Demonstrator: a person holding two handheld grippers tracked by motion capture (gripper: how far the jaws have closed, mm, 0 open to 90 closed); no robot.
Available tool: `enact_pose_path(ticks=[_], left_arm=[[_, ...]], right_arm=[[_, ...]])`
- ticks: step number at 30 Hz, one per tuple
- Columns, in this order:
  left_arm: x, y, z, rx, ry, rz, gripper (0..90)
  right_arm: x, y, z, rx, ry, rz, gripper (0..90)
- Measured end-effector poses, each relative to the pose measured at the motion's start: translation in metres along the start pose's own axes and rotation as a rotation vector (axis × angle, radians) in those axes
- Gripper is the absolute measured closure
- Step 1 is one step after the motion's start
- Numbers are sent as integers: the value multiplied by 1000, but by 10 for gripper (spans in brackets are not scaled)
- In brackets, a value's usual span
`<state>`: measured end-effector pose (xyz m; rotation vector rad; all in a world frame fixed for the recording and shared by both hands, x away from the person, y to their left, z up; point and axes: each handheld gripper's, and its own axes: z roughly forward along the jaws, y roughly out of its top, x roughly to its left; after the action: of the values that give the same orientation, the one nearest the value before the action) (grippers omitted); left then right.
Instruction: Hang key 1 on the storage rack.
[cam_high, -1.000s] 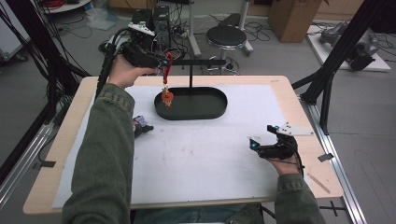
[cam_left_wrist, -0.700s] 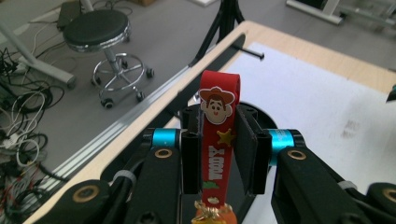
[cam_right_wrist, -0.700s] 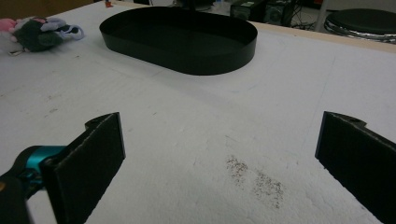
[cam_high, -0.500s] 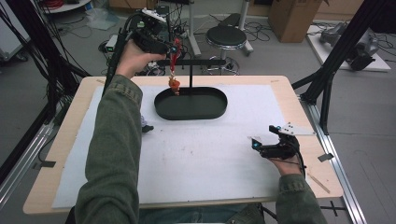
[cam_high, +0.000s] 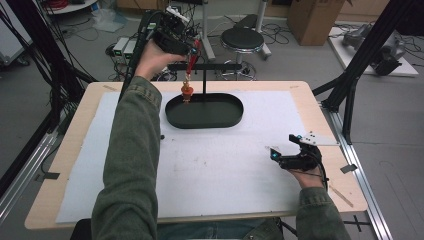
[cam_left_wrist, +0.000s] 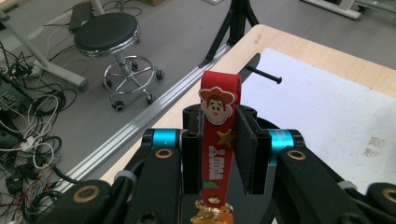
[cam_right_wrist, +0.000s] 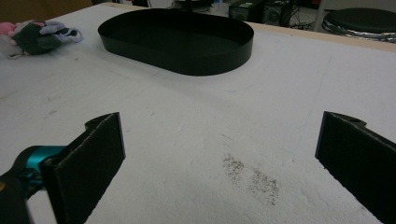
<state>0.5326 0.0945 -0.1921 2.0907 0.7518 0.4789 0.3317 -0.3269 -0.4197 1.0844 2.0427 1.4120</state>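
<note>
Left gripper (cam_left_wrist: 219, 154) pinching the red keychain strap (cam_left_wrist: 217, 140) flat between its jaws, held high beside the stand's crossbar (cam_high: 210, 66); orange charm (cam_high: 187, 92) dangles over the black oval tray (cam_high: 205, 120); gripped mid-strap so the top loop stays free, probably to slip over the peg (cam_left_wrist: 264, 74); right gripper (cam_high: 295, 150) jaws spread wide, empty, parked low on the table (cam_high: 320, 95) clear of the work.

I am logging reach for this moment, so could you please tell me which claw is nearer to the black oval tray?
Left. The left claw is raised just beyond the black oval tray, gripping a red strap. The right claw sits open farther off.
</note>
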Motion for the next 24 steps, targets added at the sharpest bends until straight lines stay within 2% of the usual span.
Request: enact_pose_path(ticks=[2,7,8,10,11,14,15,20,22,24], left_arm=[[2,2,6,5,22,-12,735],[1,6,11,-10,11,-26,735],[0,9,15,7,38,-18,735],[0,9,16,3,38,-24,735],[0,11,17,-2,42,-27,735],[-1,13,20,-8,65,-46,735],[-2,14,24,-6,90,-53,735],[-6,16,32,-5,101,-60,735],[-7,16,35,-7,106,-75,734],[-6,18,39,-15,156,-85,734]], right_arm=[[0,0,-1,0,-1,4,4],[-1,-1,0,-2,1,-1,4],[-1,0,0,0,0,2,4],[-1,-1,1,-4,1,-11,4],[0,-1,1,2,3,-2,4],[0,-1,1,8,9,-4,4],[0,-1,1,6,10,-7,4],[0,-1,1,0,10,-7,4],[0,-1,1,2,13,-5,4],[0,-1,2,3,12,-6,4]])
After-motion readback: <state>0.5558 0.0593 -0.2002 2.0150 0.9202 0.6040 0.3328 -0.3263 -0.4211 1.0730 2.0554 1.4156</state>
